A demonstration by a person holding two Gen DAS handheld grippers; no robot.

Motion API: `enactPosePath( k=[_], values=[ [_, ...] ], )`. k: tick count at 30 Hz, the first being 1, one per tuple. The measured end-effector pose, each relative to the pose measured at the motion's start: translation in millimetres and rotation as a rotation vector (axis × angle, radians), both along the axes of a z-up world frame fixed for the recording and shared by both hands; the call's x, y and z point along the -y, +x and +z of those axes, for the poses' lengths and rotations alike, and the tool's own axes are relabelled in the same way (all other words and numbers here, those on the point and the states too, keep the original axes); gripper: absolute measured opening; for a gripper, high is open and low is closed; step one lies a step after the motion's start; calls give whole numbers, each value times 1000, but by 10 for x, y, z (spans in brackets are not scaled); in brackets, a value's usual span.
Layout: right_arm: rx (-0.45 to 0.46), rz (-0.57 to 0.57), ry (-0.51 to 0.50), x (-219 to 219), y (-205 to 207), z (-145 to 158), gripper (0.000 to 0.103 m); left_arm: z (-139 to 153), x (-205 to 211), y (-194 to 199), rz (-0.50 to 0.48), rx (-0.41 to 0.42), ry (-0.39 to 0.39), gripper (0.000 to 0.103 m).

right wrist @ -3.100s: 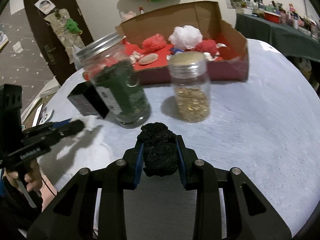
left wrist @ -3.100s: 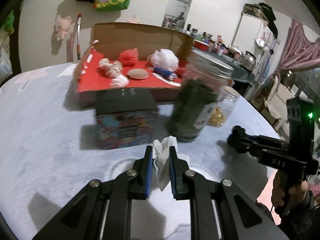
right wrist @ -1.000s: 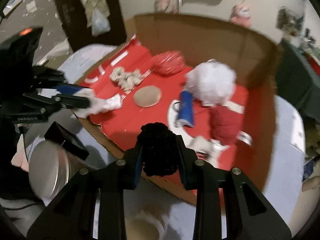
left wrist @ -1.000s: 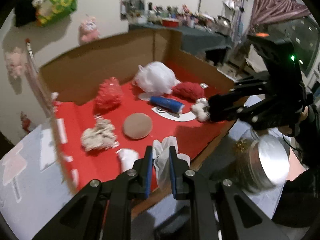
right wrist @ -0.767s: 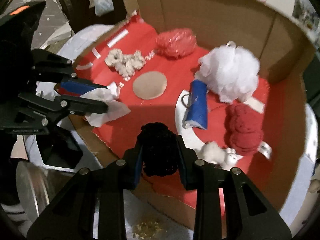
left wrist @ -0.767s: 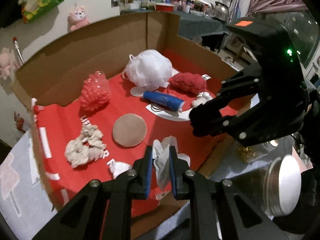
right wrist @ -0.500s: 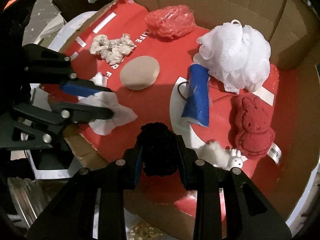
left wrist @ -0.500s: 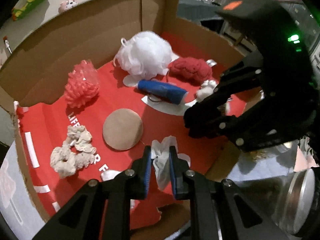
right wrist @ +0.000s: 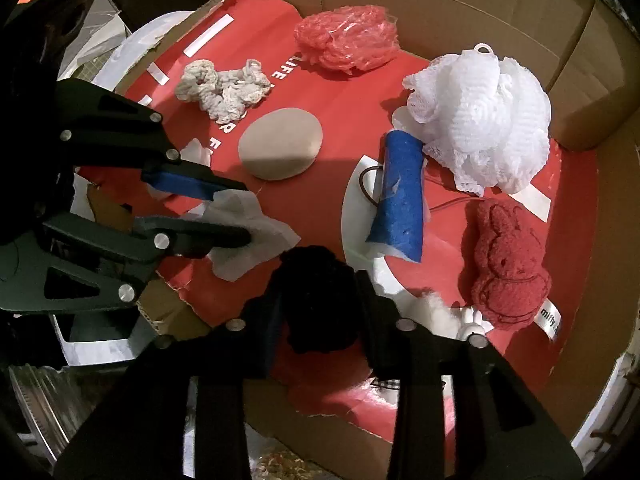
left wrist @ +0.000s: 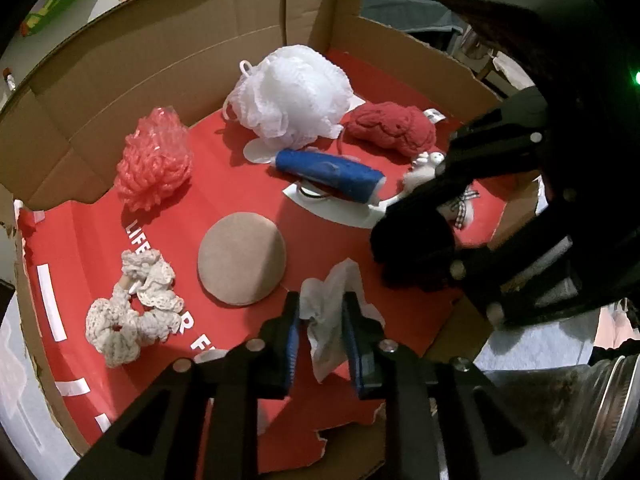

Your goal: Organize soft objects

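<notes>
**Both grippers over the box, letting go of the last two soft bits**

So the cardboard box (left wrist: 120,60) with the red lining is already pretty stocked: white bath pouf (left wrist: 292,96), pink mesh bundle (left wrist: 154,156), crochet scrunchies (left wrist: 132,312), a round tan pad (left wrist: 242,258), a blue roll (left wrist: 332,174), a red knitted bunny (right wrist: 508,260) and a small white plush (right wrist: 468,316). Looks like most of the sorting is done.

What's left is the two pieces in hand. The left gripper (left wrist: 320,320) has a crumpled white tissue (left wrist: 332,320) between its blue pads; the jaws have just been easing apart and stand narrow, with the tissue between them, low over the box floor near the front edge. The right gripper (right wrist: 320,300) has a black fuzzy ball (right wrist: 316,296) between its jaws, which have just been opening too and look noticeably wider now. I can't tell if the pads are gripping it or it's just sitting there. I'd guess both are mid-drop, then pull out.

View differences: the right camera shows the bunny's shape and its label, plus the tissue spread flat. The left camera shows the right gripper from the side and a jar lid (left wrist: 612,412) outside the box.
</notes>
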State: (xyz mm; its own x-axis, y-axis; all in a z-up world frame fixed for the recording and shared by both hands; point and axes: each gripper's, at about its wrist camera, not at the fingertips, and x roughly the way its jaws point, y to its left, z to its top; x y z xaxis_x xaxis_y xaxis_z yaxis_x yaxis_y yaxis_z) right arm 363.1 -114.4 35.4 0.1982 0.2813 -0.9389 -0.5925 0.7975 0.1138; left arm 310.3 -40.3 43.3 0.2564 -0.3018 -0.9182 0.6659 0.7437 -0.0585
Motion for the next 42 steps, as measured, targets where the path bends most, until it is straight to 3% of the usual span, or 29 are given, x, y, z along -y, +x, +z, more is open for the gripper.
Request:
enactPosePath(
  k=[1, 6, 8, 11, 17, 26, 34, 42],
  values=[
    [12, 2, -1, -26, 4, 3, 67, 4, -5, 1, 3, 1, -1, 25],
    [46, -6, -19, -36, -24, 46, 68, 91, -81, -26, 35, 18, -27, 39],
    [62, -21, -25, -11, -51, 96, 68, 173, -130, -53, 63, 38, -46, 56],
    [82, -67, -12, 65, -93, 199, 68, 317, -218, -112, 114, 67, -87, 72],
    [108, -222, 63, 314, -205, 436, 77, 481, -404, -266, 275, 98, -147, 95],
    [133, -370, 72, 445, -517, 470, 78, 356, -749, -356, 538, 37, -177, 97],
    [91, -470, 113, 569, -600, 334, 78, 288, -695, -487, 569, 50, -150, 97],
    [134, -499, 81, 559, -658, 300, 78, 191, -649, -535, 602, 35, -125, 97]
  ],
)
